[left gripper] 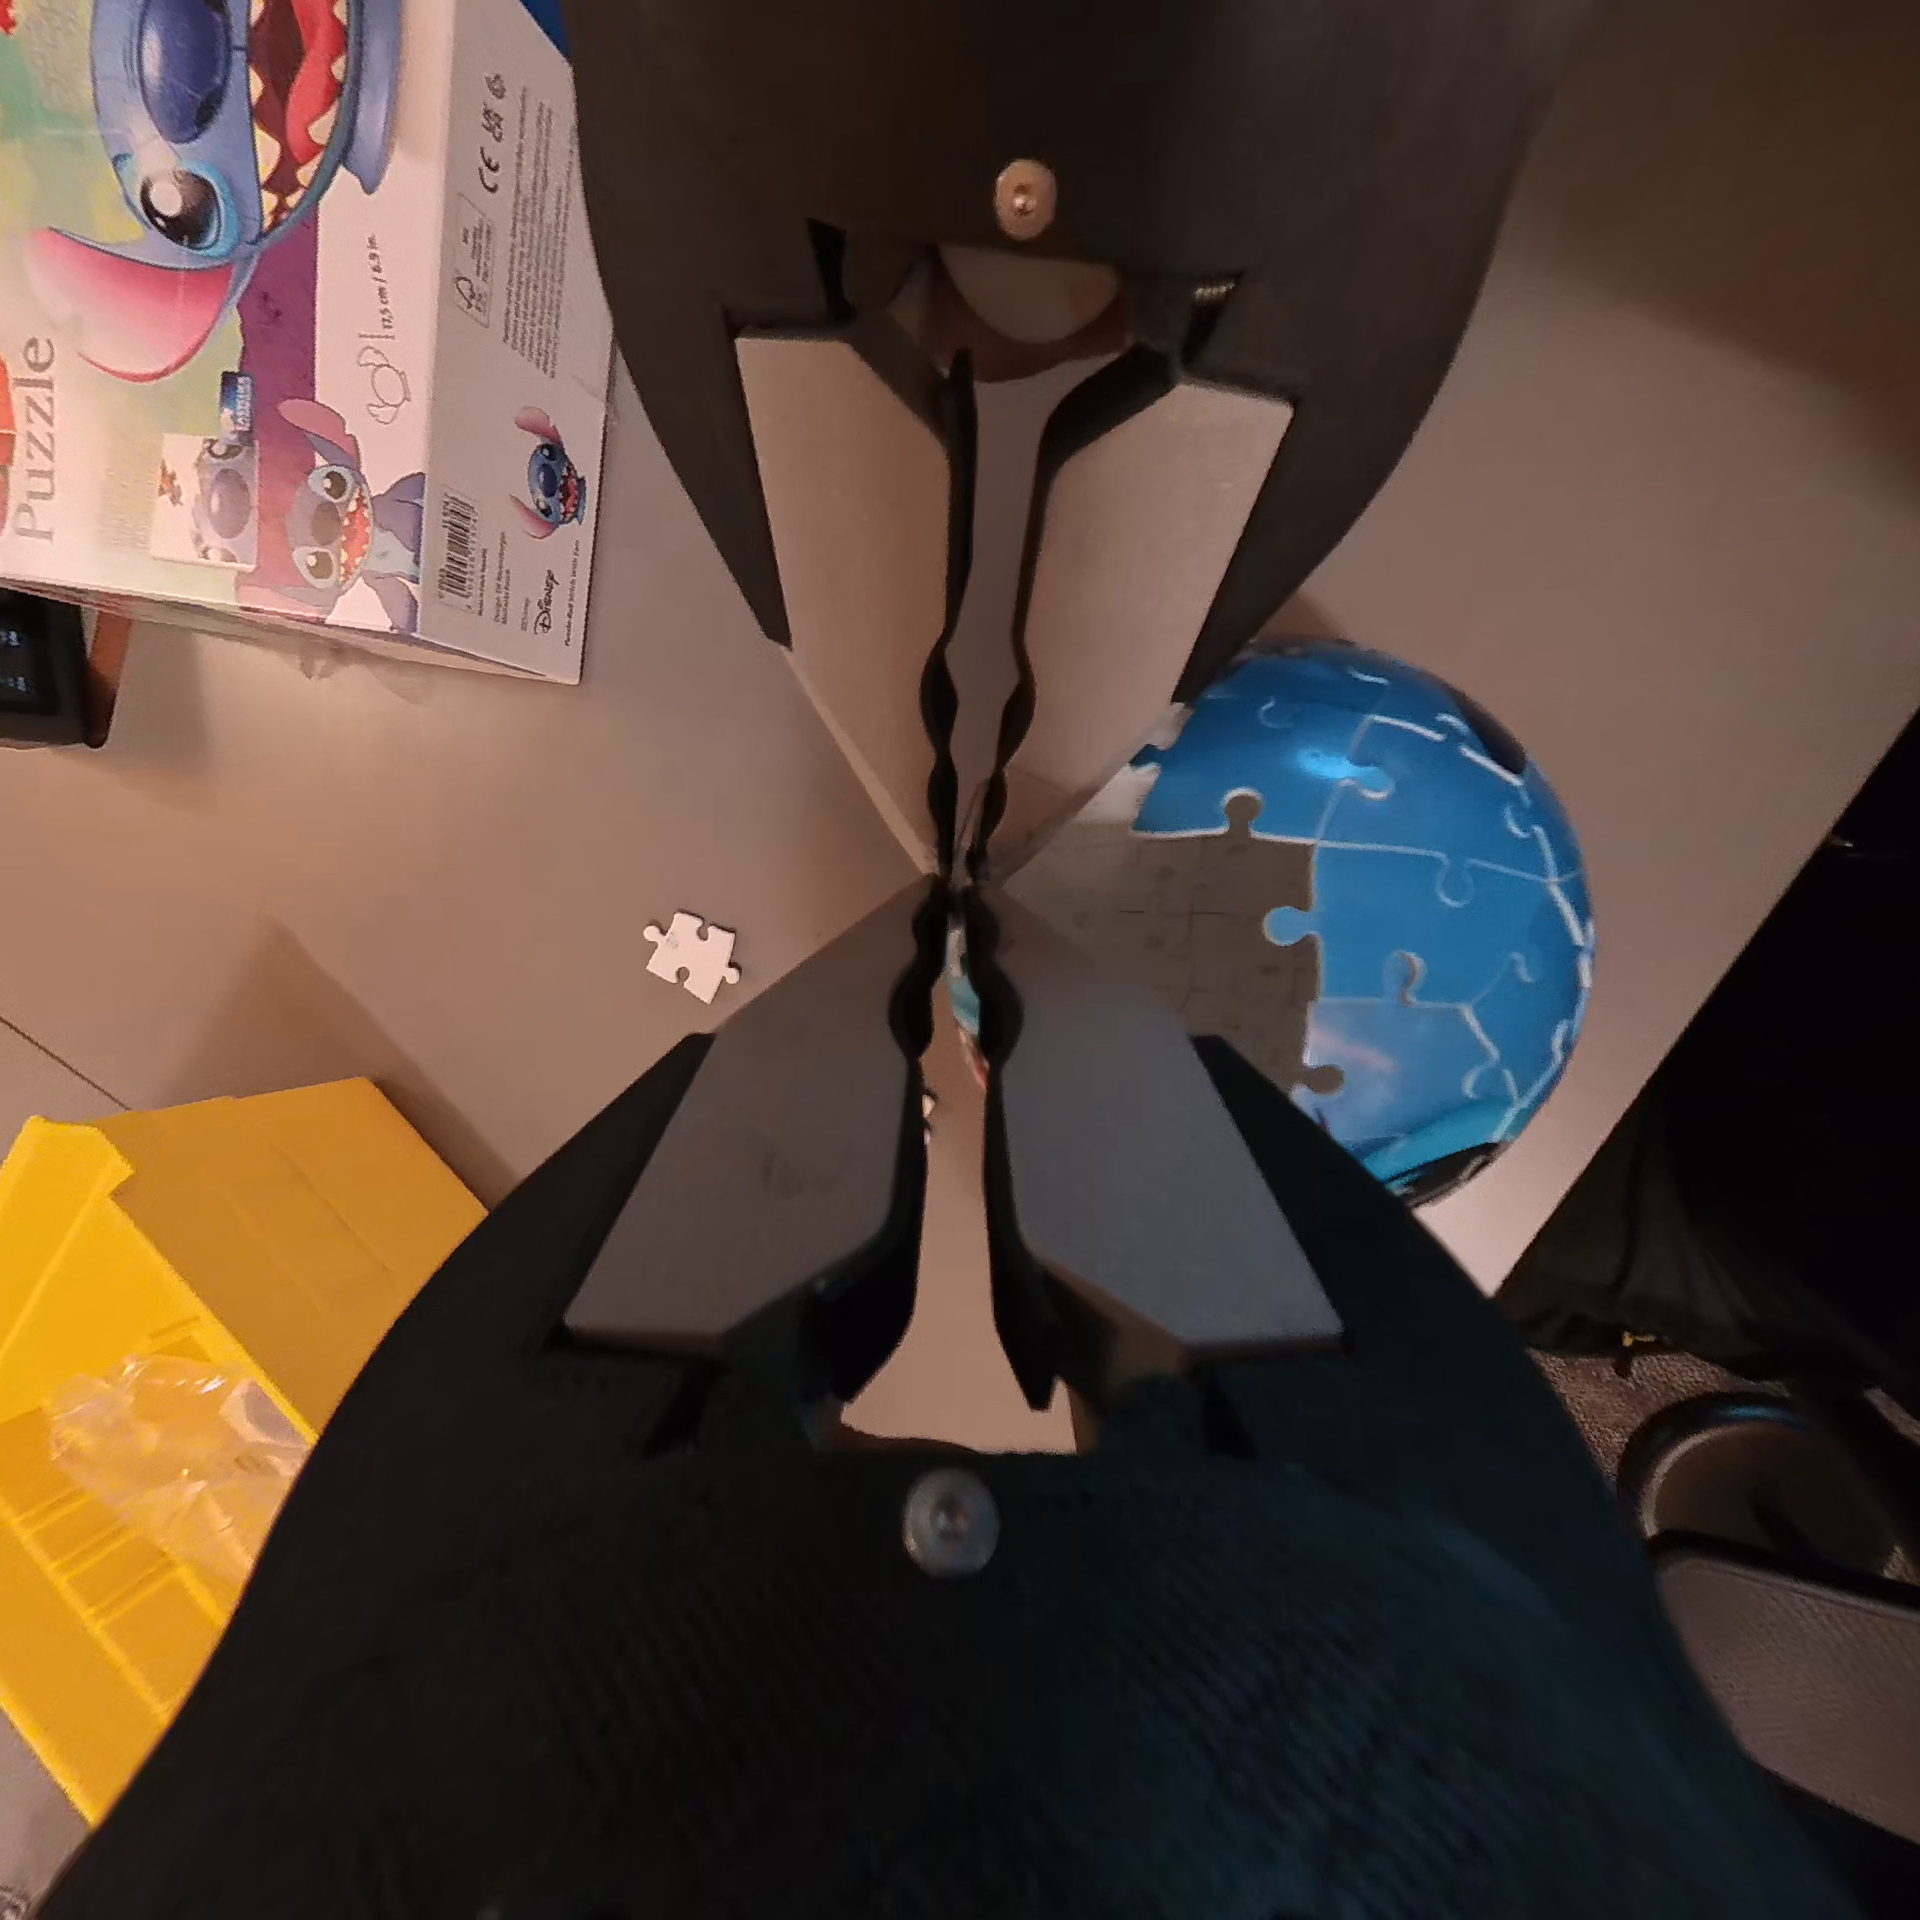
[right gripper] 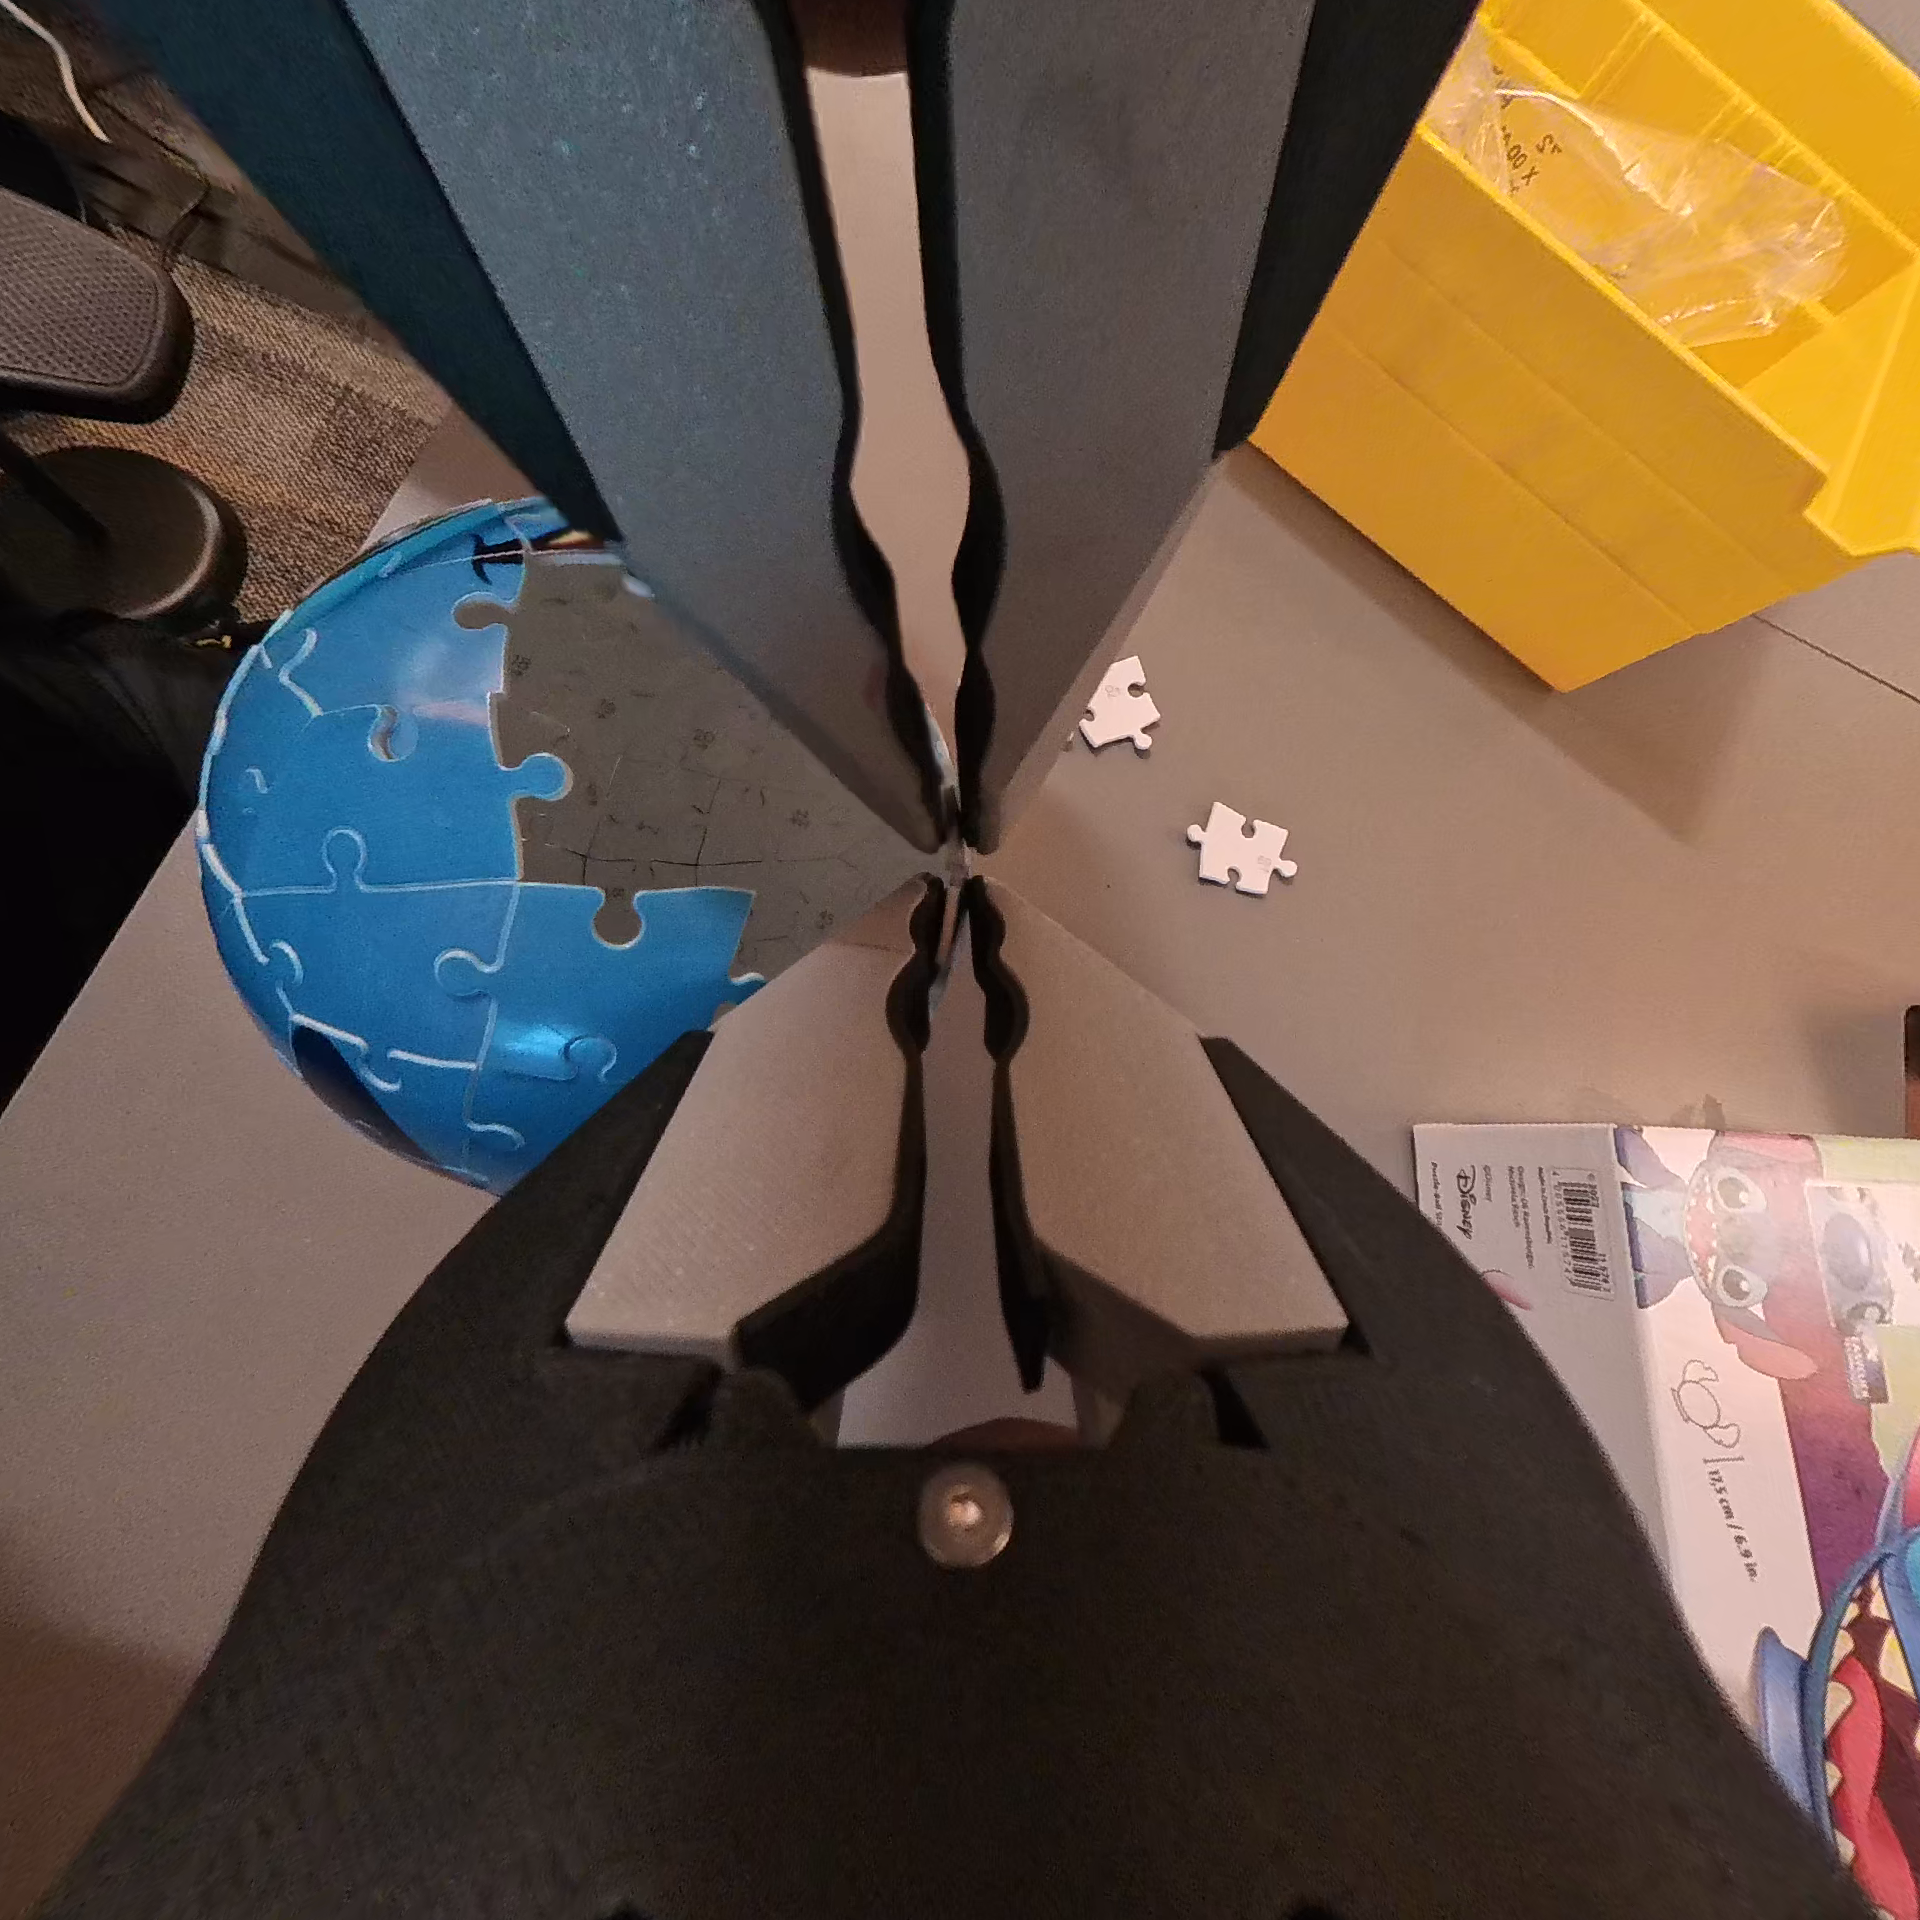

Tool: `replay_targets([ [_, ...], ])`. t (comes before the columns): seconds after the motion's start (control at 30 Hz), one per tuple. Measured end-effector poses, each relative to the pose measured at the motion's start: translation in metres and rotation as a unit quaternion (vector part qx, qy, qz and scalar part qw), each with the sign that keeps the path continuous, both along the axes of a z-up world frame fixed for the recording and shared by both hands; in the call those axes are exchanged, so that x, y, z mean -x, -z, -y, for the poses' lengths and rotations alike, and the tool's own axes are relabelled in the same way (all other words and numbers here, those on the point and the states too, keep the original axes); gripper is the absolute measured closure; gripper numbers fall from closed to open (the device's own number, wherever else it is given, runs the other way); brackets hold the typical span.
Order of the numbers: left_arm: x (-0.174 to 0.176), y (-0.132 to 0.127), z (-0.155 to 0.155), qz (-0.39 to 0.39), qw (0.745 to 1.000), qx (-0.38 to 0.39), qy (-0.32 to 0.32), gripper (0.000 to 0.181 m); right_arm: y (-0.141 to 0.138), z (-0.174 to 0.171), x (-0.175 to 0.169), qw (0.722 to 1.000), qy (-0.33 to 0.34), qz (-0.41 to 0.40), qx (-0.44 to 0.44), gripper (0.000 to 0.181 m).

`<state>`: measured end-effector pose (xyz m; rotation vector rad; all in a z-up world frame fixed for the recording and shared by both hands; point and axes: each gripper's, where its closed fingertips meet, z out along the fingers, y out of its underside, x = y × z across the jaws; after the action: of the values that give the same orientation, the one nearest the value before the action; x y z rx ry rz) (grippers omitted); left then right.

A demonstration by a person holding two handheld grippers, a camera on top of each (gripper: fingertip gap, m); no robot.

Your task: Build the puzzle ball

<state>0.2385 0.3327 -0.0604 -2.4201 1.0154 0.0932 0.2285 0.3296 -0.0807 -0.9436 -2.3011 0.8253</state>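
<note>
The blue puzzle ball point(left gripper: 1455, 914) stands near the table edge with a large open gap that shows its grey inside; it also shows in the right wrist view point(right gripper: 364, 883). My two grippers meet tip to tip just beside the gap. My left gripper point(left gripper: 956, 894) is shut on a blue puzzle piece point(left gripper: 964, 987), which sits edge-on between its pads. My right gripper point(right gripper: 951, 888) faces it, closed at the tips on the same piece point(right gripper: 938, 758). Most of the piece is hidden by the fingers.
Two loose white-backed pieces point(right gripper: 1120, 707) point(right gripper: 1242, 847) lie on the grey table; one shows in the left wrist view point(left gripper: 693, 956). The puzzle box point(left gripper: 312, 364) and a yellow bin point(left gripper: 156, 1299) holding a plastic bag flank them. A chair point(left gripper: 1766, 1558) stands past the table edge. The grippers are tip to tip, or close to it.
</note>
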Motion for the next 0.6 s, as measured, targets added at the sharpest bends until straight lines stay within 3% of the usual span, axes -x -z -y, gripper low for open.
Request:
replay_targets([
  [0.37,0.0008,0.0001,-0.0012,0.01,1.0,0.01,-0.017,0.181,-0.0045,-0.001,0.0023,1.0,-0.01,-0.021,0.009,0.172],
  [0.6,0.0,0.0002,-0.0001,0.02,1.0,0.008,-0.018,0.181,-0.006,0.0032,0.0014,0.999,-0.025,-0.032,0.006,0.181],
])
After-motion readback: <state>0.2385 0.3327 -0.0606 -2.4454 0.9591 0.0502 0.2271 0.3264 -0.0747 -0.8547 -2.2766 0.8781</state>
